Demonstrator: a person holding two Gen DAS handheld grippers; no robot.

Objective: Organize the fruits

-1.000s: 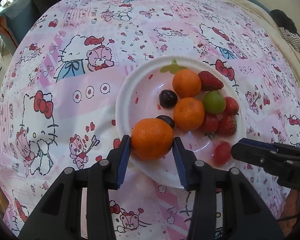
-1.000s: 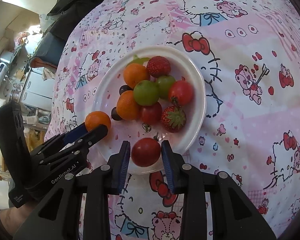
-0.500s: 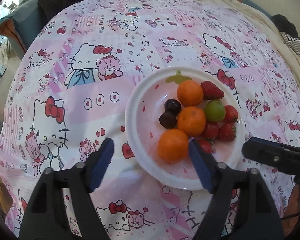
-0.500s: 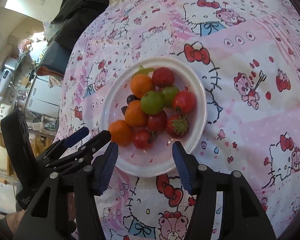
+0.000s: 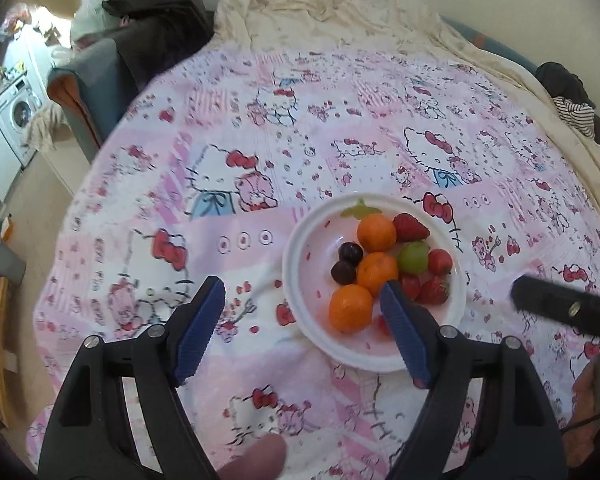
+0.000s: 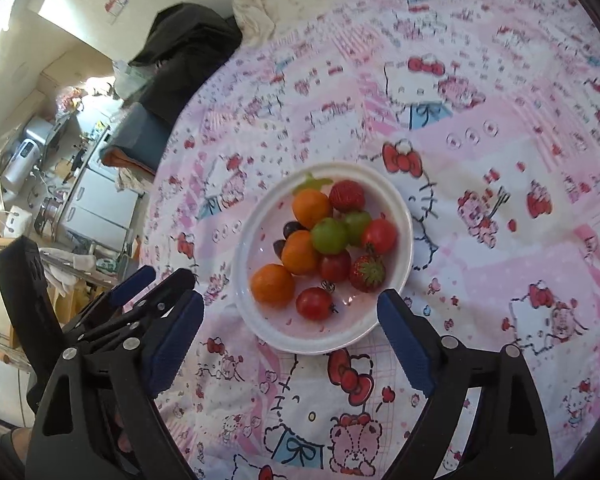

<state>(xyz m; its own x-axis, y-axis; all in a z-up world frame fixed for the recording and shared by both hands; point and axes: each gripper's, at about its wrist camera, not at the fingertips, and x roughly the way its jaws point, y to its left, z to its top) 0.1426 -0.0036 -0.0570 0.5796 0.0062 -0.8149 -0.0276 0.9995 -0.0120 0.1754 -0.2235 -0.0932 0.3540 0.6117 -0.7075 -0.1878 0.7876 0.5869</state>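
Left gripper [image 5: 302, 308] is hanging above the cloth [image 5: 228, 152], fingers [image 5: 200, 326] spread wide and gripping nothing; its jaws have just been opening. Between those fingers, nearer the right one, the plate [image 5: 296, 280] is sitting with the near orange [image 5: 351, 307] just inside the right fingertip, free of both pads. Beyond it two dark grapes [image 5: 344, 272] are lying side by side, then two more oranges, a green fruit [image 5: 413, 257] and strawberries [image 5: 410, 227] crowding the far right of the plate.

Over to the right gripper [image 6: 288, 310]: its fingers [image 6: 402, 340] are also standing wide apart with nothing between the pads, and its jaws have just been opening too. The plate's near rim is lying between the fingertips, the small tomato [image 6: 314, 303] just past them, loose on the dish. The left gripper's body is showing at the left edge of this view, close beside the right one's left finger.

By the look of it, all the fruit is gathered on the plate. The risks from here: round fruit is resting near the rim on a soft, rumpled cloth, so any nudge of the rim by a finger could be tipping the plate and rolling the orange or tomato off. The two grippers are also working close together, and crossing paths could be knocking one into the other.
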